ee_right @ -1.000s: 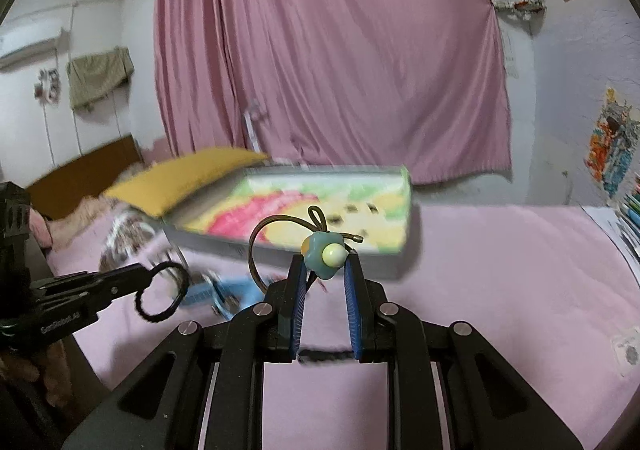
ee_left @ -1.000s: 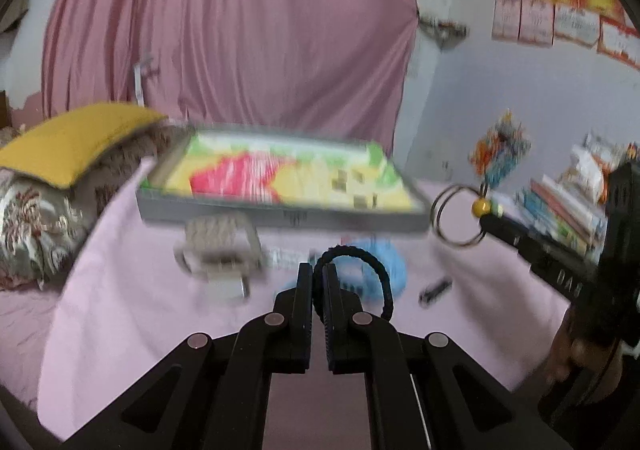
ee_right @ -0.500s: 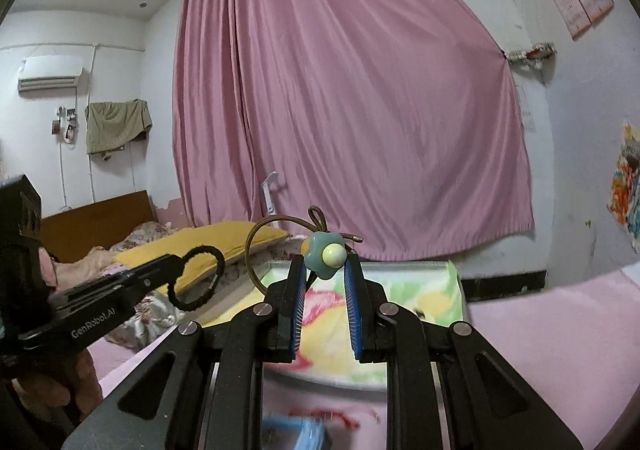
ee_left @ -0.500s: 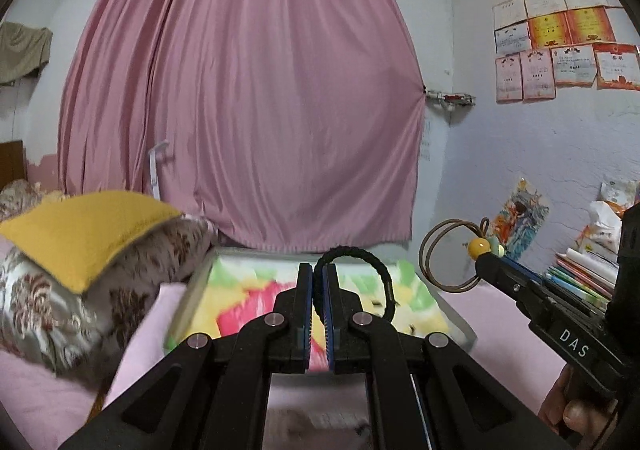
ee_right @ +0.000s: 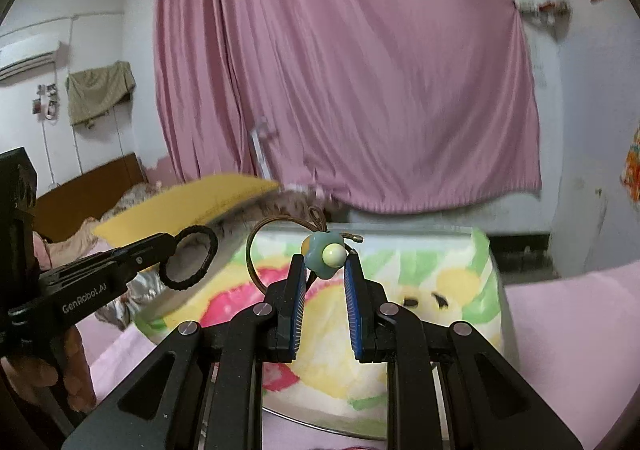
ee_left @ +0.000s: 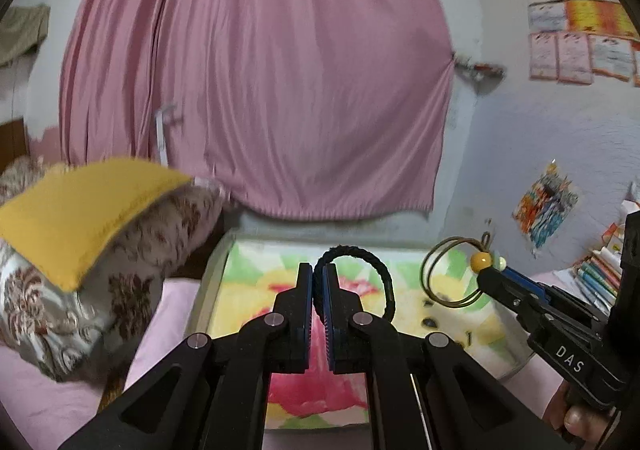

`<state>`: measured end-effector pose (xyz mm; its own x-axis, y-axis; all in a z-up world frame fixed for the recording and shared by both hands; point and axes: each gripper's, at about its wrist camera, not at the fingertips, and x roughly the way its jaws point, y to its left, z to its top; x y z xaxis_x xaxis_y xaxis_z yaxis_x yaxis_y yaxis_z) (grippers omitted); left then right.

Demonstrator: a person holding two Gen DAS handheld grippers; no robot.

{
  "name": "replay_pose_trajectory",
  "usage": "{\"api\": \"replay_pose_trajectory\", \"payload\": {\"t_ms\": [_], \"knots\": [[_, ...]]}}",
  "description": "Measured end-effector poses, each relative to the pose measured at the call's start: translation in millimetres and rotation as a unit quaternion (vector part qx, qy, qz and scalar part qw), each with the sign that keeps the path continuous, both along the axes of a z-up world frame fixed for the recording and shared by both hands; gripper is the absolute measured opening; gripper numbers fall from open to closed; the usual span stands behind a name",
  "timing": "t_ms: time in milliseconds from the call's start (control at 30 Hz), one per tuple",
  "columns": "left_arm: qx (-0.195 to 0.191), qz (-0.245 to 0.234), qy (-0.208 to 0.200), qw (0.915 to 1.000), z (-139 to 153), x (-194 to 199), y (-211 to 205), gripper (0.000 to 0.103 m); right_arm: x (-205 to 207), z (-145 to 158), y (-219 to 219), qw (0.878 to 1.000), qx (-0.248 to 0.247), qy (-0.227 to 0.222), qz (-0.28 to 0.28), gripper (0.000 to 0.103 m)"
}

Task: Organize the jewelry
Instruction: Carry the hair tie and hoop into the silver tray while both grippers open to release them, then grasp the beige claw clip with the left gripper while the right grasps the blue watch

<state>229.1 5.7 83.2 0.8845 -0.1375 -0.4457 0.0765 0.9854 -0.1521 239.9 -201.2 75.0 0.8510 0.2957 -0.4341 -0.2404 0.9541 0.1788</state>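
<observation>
My left gripper (ee_left: 317, 270) is shut on a black braided hair tie (ee_left: 380, 270) and holds it over the colourful tray (ee_left: 248, 306). In the right wrist view the left gripper (ee_right: 174, 246) and its black tie (ee_right: 188, 262) show at the left. My right gripper (ee_right: 323, 262) is shut on a brown hair tie with a blue flower bead (ee_right: 324, 252), above the same tray (ee_right: 472, 282). In the left wrist view the right gripper (ee_left: 486, 270) holds the brown loop (ee_left: 448, 278) over the tray's right side.
A yellow cushion (ee_left: 80, 209) lies on a floral pillow (ee_left: 60, 298) at the left. A pink curtain (ee_left: 260, 89) hangs behind. Books (ee_left: 600, 274) stand at the right. The tray rests on a pink cloth (ee_right: 568, 330).
Both grippers rose, then tilted down and moved forward over the tray. Each still holds its hair tie. The loose items on the cloth have left the view.
</observation>
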Motion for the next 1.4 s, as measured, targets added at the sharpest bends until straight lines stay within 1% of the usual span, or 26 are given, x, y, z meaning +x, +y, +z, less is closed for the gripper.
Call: {"api": "replay_pose_trajectory", "payload": {"t_ms": [100, 167, 233, 267, 333, 467, 533, 567, 667, 700, 733, 800, 867, 900, 933, 967, 1000, 1033, 1067, 1100, 1133, 1200, 1267, 1300, 1333, 1400], "knots": [[-0.006, -0.001, 0.055, 0.9985, -13, 16, 6, 0.005, 9, -9, 0, 0.999, -0.003, 0.035, 0.008, 0.017], [-0.006, -0.003, 0.091, 0.9959, -23, 25, 10, 0.005, 17, -15, 1, 0.998, -0.008, 0.06, 0.014, 0.017], [-0.004, -0.004, 0.115, 0.9933, -30, 30, 11, 0.005, 25, -22, 3, 0.995, -0.009, 0.092, 0.024, 0.017], [-0.006, -0.006, 0.134, 0.9909, -34, 35, 13, 0.005, 29, -24, 1, 0.994, -0.007, 0.105, 0.029, 0.017], [-0.004, -0.008, 0.156, 0.9877, -41, 39, 14, 0.005, 36, -32, 2, 0.991, -0.011, 0.128, 0.037, 0.017], [0.006, -0.013, 0.18, 0.9837, -46, 44, 13, 0.005, 44, -45, 6, 0.985, -0.016, 0.165, 0.048, 0.017], [0.008, -0.014, 0.191, 0.9814, -49, 46, 12, 0.005, 45, -50, 8, 0.983, -0.015, 0.176, 0.049, 0.017], [0.011, -0.016, 0.2, 0.9796, -52, 47, 12, 0.005, 44, -50, 8, 0.983, -0.015, 0.178, 0.048, 0.017], [0.004, -0.016, 0.211, 0.9773, -57, 48, 14, 0.006, 45, -51, 6, 0.982, -0.01, 0.181, 0.047, 0.018], [-0.004, -0.018, 0.214, 0.9767, -59, 47, 16, 0.005, 44, -50, 4, 0.983, -0.009, 0.179, 0.044, 0.021], [-0.011, -0.02, 0.215, 0.9764, -60, 47, 16, 0.006, 44, -48, 3, 0.983, -0.008, 0.177, 0.041, 0.031], [-0.017, -0.019, 0.215, 0.9763, -61, 46, 18, 0.006, 42, -46, 1, 0.985, -0.007, 0.167, 0.037, 0.04], [-0.022, -0.016, 0.206, 0.9781, -59, 42, 20, 0.008, 36, -40, -1, 0.988, -0.007, 0.153, 0.033, 0.04], [-0.025, -0.015, 0.2, 0.9794, -58, 39, 21, 0.012, 32, -38, -3, 0.989, -0.005, 0.146, 0.03, 0.04], [-0.027, -0.015, 0.195, 0.9803, -57, 37, 22, 0.021, 28, -36, -5, 0.99, -0.004, 0.14, 0.027, 0.042], [-0.031, -0.014, 0.187, 0.9818, -55, 33, 23, 0.025, 24, -34, -6, 0.991, -0.002, 0.133, 0.023, 0.045], [-0.038, -0.013, 0.175, 0.9838, -53, 27, 24, 0.033, 18, -32, -8, 0.992, -0.004, 0.123, 0.019, 0.054], [-0.042, -0.013, 0.166, 0.9851, -51, 23, 25, 0.042, 13, -30, -9, 0.993, -0.005, 0.114, 0.015, 0.06], [-0.045, -0.012, 0.16, 0.9861, -49, 19, 26, 0.047, 7, -28, -11, 0.995, -0.006, 0.104, 0.012, 0.061], [-0.048, -0.01, 0.144, 0.9883, -46, 11, 27, 0.058, -2, -25, -12, 0.996, -0.004, 0.09, 0.009, 0.064], [-0.051, -0.007, 0.131, 0.9901, -43, 4, 28, 0.062, -7, -22, -14, 0.996, -0.003, 0.084, 0.008, 0.071], [-0.05, -0.003, 0.109, 0.9928, -38, -9, 30, 0.069, -22, -17, -19, 0.998, 0.001, 0.066, 0.002, 0.082], [-0.047, 0.001, 0.094, 0.9944, -35, -20, 31, 0.077, -33, -13, -23, 0.999, 0.003, 0.052, -0.003, 0.085], [-0.047, 0.006, 0.081, 0.9956, -32, -29, 32, 0.083, -42, -10, -24, 0.999, 0.003, 0.042, -0.011, 0.088], [-0.048, 0.01, 0.07, 0.9963, -31, -35, 32, 0.089, -48, -9, -26, 0.999, 0.001, 0.036, -0.015, 0.095], [-0.051, 0.016, 0.051, 0.9973, -28, -48, 35, 0.096, -62, -4, -28, 1.0, -0.005, 0.019, -0.023, 0.101]]}}
